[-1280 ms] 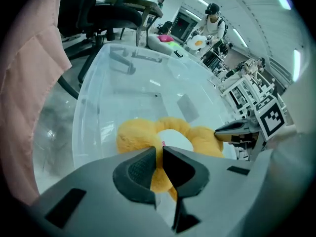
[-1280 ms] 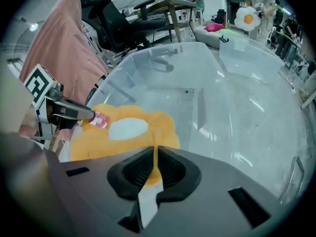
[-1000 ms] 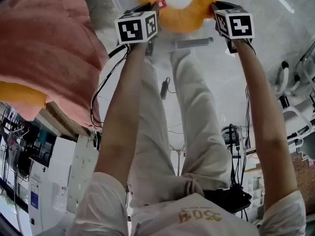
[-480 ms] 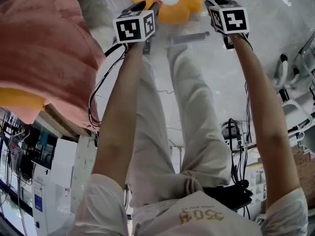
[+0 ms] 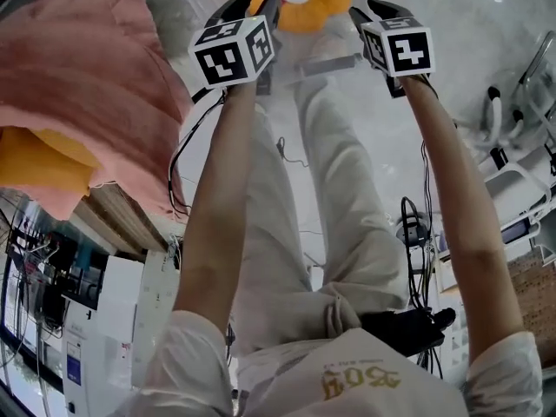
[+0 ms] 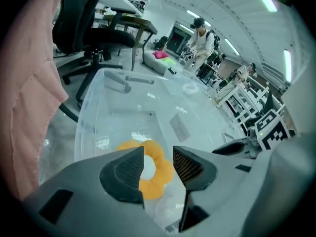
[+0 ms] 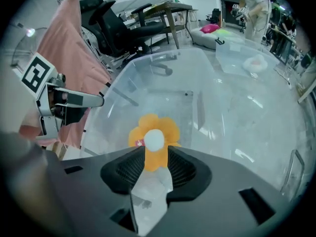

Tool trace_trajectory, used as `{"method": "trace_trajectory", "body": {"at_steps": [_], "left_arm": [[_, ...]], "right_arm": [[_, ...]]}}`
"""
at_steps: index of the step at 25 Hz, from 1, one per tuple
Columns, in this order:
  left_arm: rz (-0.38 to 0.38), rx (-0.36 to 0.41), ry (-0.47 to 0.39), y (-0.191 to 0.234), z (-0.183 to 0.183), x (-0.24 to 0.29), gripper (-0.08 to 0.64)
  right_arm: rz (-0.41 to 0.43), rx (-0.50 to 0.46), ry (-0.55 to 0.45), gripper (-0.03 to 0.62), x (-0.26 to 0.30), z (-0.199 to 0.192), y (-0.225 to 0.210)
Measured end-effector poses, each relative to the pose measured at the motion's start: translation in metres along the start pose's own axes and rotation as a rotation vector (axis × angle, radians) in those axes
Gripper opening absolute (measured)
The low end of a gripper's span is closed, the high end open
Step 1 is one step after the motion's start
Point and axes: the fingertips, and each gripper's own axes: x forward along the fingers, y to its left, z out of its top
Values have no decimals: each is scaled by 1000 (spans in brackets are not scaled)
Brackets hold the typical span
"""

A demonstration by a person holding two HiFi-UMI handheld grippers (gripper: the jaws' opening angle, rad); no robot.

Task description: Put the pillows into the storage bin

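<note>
On the workshop floor, the flower pillow (image 7: pixel 153 137) lies in the storage bin (image 7: pixel 222 98), so the left gripper (image 6: pixel 158 157) and right gripper (image 7: pixel 156 154), whose jaws have just been opening and hold nothing, should lift straight clear.

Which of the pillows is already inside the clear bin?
The orange flower-shaped pillow with a white centre lies inside the storage bin; the pink pillow sits outside it.
</note>
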Motion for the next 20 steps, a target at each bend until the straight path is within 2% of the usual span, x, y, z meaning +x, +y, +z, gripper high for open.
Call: {"method": "trace_trajectory", "body": {"at_steps": [6,10,15,17,20], "left_arm": [[11,7,-80,-12,42,-54,199],[18,19,-121,-16,64,-93,201],[27,2,-185,-18,88,-138,201],[29,-4,-213,-18,96,-158,204],[34,-52,-282,-14,109,-192,195]], "right_arm": [[17,-45,-80,155,-51,38,30],[31,-25,-139,155,-82,68,50],[91,6,-244,160,-121,115,84],[127,-19,-275,151,-137,129,102],[178,-62,-313,150,-158,148,128]]}}
